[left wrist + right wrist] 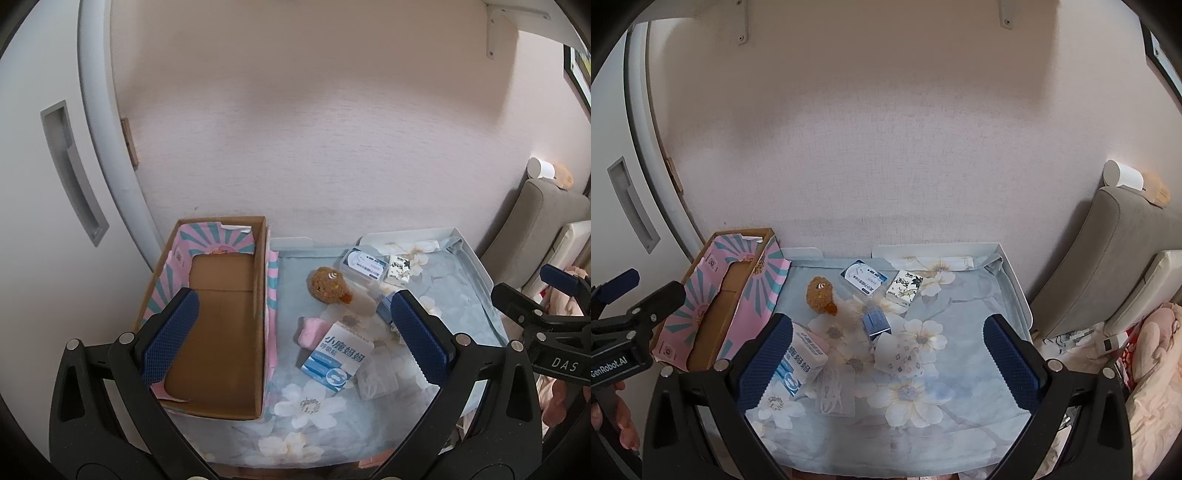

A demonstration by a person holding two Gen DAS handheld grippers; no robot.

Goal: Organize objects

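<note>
An open cardboard box [218, 321] with pink and teal flaps stands at the table's left; it also shows in the right wrist view [716, 317]. On the floral cloth lie a brown plush toy [330, 286] [820, 295], a white and blue carton [334, 356] [801, 360], a clear plastic case [364, 267] [863, 277], a white tissue pack [399, 271] [904, 288], a small blue box [875, 323], a pink item [310, 330] and a patterned white packet [899, 356]. My left gripper [291, 339] is open above the box and carton. My right gripper [886, 363] is open above the cloth.
A flat clear packet [834, 397] lies near the front. The table [1015, 280] has a raised white rim and stands against a pink wall. A white cabinet door [55, 184] is at the left. A grey sofa back [1108, 254] and heaped bedding [1156, 369] are at the right.
</note>
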